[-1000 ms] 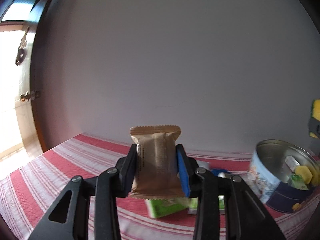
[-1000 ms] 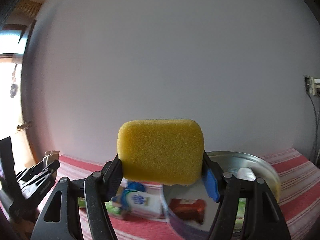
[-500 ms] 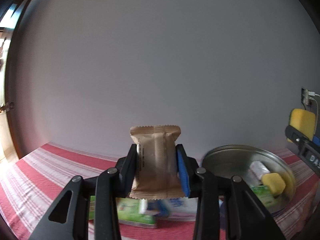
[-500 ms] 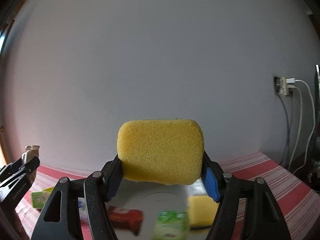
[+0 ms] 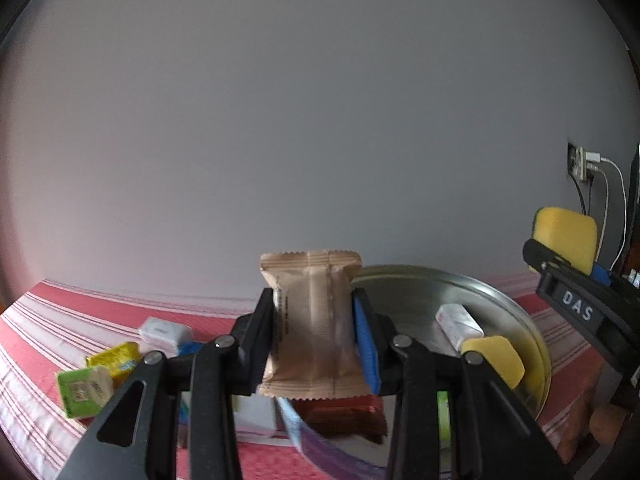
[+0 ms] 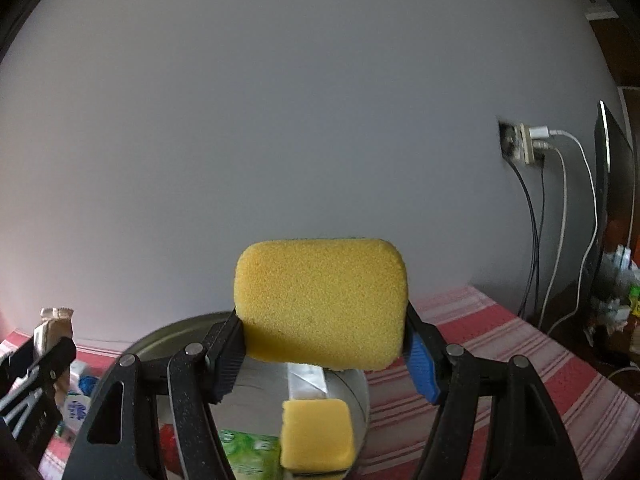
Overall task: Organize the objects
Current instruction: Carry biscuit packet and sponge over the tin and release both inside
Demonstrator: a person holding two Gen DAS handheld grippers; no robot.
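My left gripper (image 5: 314,336) is shut on a tan snack packet (image 5: 312,320), held upright above the near edge of a round metal tin (image 5: 516,320). My right gripper (image 6: 326,344) is shut on a large yellow sponge (image 6: 320,300), and it hangs over the same tin (image 6: 168,332). Inside the tin lie a smaller yellow sponge (image 6: 316,434), a white wrapped bar (image 6: 308,380), a green packet (image 6: 248,452) and a dark red packet (image 5: 344,416). In the left wrist view the right gripper with its sponge (image 5: 566,240) shows at the right edge.
A red and white striped cloth (image 5: 52,312) covers the table. Left of the tin lie a green packet (image 5: 82,390), a yellow packet (image 5: 116,360) and a white packet (image 5: 164,332). A wall socket with cables (image 6: 524,148) and a dark screen (image 6: 612,200) stand at the right.
Both grippers have swung to the right along the table with their loads still held. The tin has come under and in front of both of them.
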